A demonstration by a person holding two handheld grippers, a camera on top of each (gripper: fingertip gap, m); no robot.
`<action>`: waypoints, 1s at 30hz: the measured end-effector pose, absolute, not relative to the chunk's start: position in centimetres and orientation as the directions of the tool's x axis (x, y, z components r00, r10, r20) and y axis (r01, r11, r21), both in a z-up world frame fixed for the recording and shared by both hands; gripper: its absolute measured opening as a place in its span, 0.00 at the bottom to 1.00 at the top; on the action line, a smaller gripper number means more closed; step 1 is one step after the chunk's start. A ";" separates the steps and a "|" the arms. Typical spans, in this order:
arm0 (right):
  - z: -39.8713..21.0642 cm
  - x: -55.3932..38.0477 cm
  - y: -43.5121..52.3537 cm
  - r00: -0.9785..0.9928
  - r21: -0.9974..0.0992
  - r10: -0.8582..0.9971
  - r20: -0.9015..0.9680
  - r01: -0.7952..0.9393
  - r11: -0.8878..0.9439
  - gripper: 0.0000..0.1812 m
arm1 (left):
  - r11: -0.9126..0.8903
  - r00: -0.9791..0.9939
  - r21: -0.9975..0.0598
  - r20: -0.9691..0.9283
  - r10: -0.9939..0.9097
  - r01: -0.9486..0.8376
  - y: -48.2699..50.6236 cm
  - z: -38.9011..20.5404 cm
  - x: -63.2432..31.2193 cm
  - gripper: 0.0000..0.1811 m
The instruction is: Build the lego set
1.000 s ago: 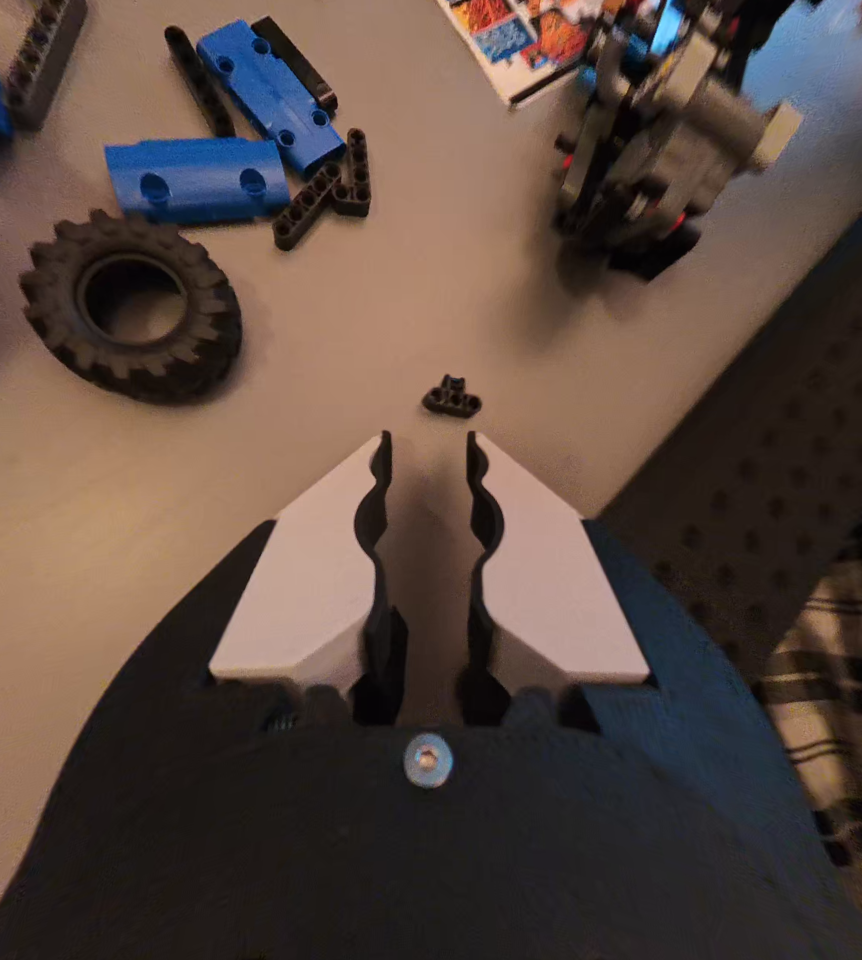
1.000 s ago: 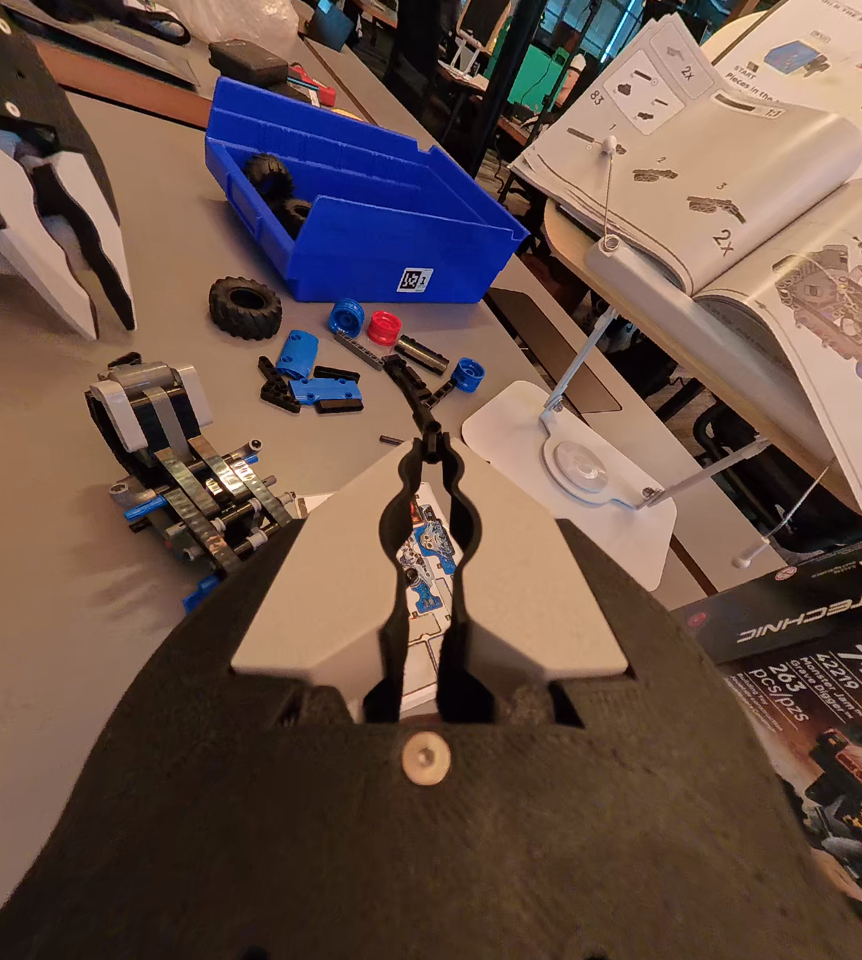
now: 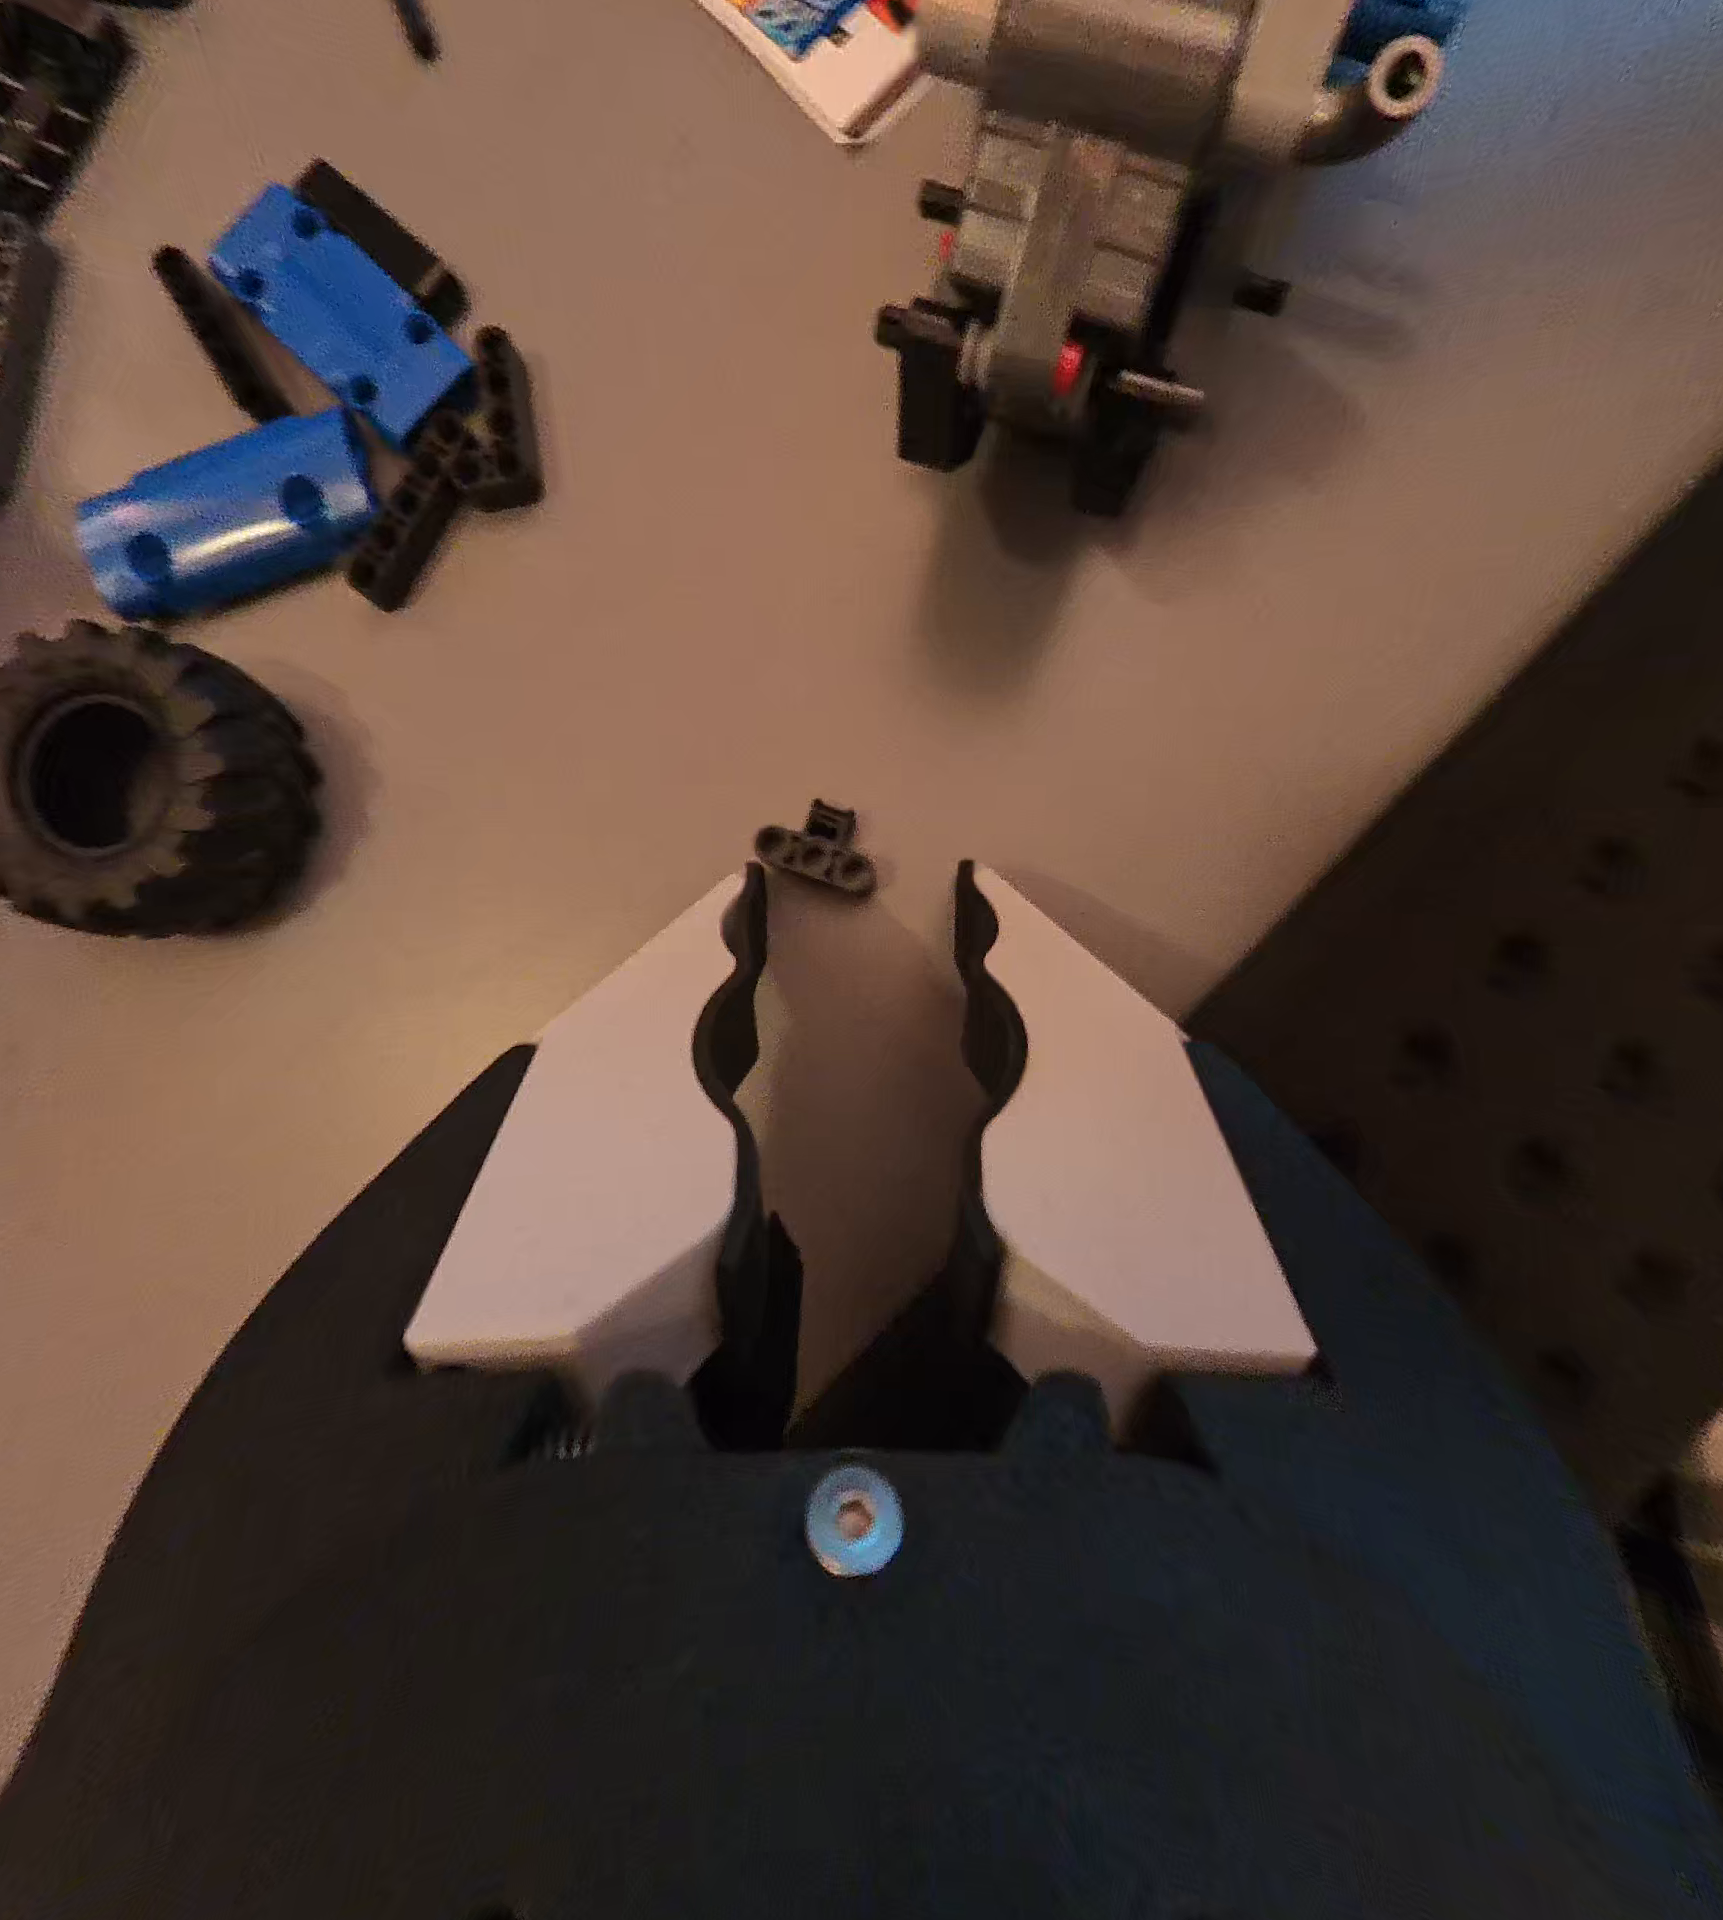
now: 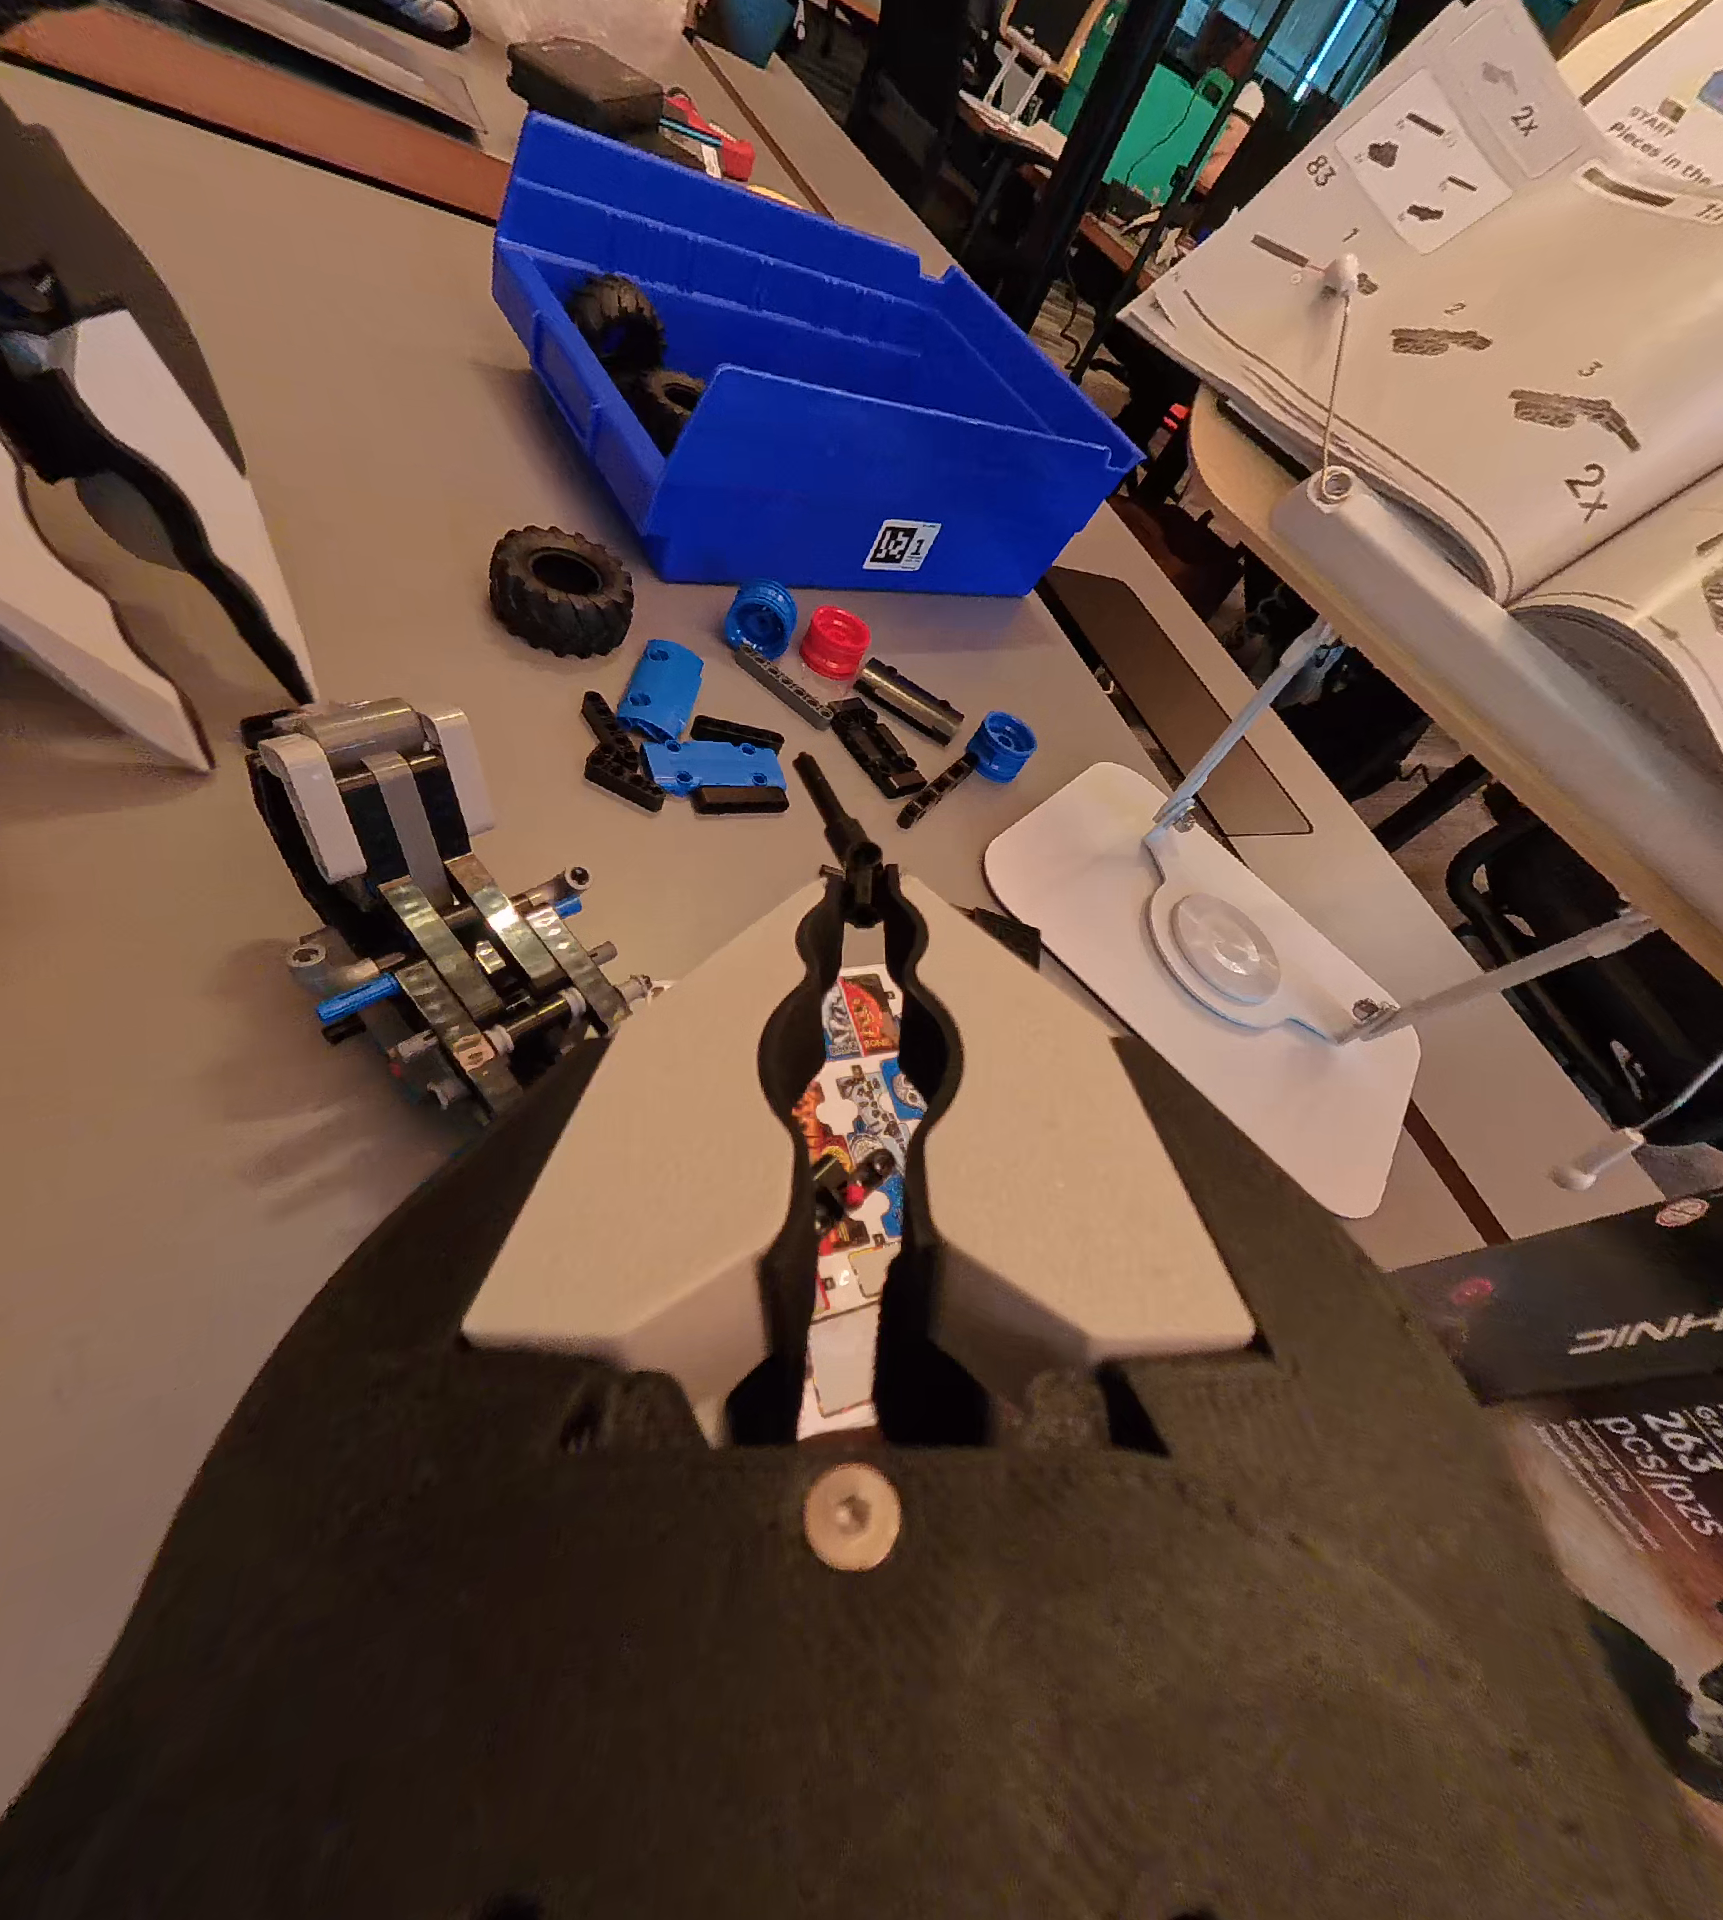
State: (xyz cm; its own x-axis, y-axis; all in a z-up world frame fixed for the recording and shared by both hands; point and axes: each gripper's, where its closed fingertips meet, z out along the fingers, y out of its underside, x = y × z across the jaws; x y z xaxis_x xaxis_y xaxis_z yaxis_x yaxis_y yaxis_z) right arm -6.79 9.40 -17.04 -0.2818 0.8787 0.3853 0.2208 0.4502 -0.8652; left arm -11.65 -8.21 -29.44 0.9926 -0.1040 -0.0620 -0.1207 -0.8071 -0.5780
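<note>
My left gripper (image 3: pixel 855 883) is open above the grey table, its tips just short of a small black T-shaped lego piece (image 3: pixel 817 852). The half-built grey and black model (image 3: pixel 1065 260) lies farther off; it also shows in the right wrist view (image 4: pixel 421 894). My right gripper (image 4: pixel 859 883) is shut on a thin black axle piece (image 4: pixel 836 831) that sticks out past its tips. The left gripper (image 4: pixel 244 717) shows at the left of the right wrist view, open, above the model's far side.
A black tyre (image 3: pixel 119 779), blue panels (image 3: pixel 223 509) and black beams (image 3: pixel 452 457) lie left. A blue bin (image 4: pixel 795 395) with tyres stands behind loose blue and red hubs (image 4: pixel 834 642). A sticker sheet (image 4: pixel 857 1101), a stand base (image 4: pixel 1210 977), an open manual (image 4: pixel 1522 312) and the box (image 4: pixel 1667 1455) are right. Some 20 cm of space lies between my two pairs of fingers.
My left gripper has opened wider and come closer to the small T-shaped piece and the table. My right gripper still holds the axle and has moved little.
</note>
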 end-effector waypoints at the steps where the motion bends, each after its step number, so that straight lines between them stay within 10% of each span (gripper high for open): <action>1: -17.1 -6.8 9.3 -0.285 -0.864 0.877 0.387 0.222 0.453 0.03 | -0.805 0.995 -0.584 -0.067 -0.078 -0.102 -8.0 -29.4 -11.9 0.18; 6: -16.8 -6.6 9.3 -0.282 -0.864 0.876 0.392 0.214 0.456 0.03 | -0.798 0.991 -0.587 -0.075 -0.111 -0.134 -7.3 -29.5 -11.4 0.05; 30: -17.0 -5.3 1.1 -0.408 -0.871 0.837 0.365 0.169 0.462 0.03 | -0.578 0.922 -0.718 -0.295 -0.252 -0.388 -6.4 -27.2 -11.6 0.04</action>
State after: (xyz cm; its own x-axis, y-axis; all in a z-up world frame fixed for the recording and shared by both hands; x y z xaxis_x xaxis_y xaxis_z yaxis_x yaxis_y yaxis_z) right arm -5.26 1.07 -16.95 -0.4078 0.8371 0.3648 0.1689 0.4618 -0.8708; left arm -11.61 -6.35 -27.19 0.9217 -0.2521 -0.2948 -0.3878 -0.5779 -0.7181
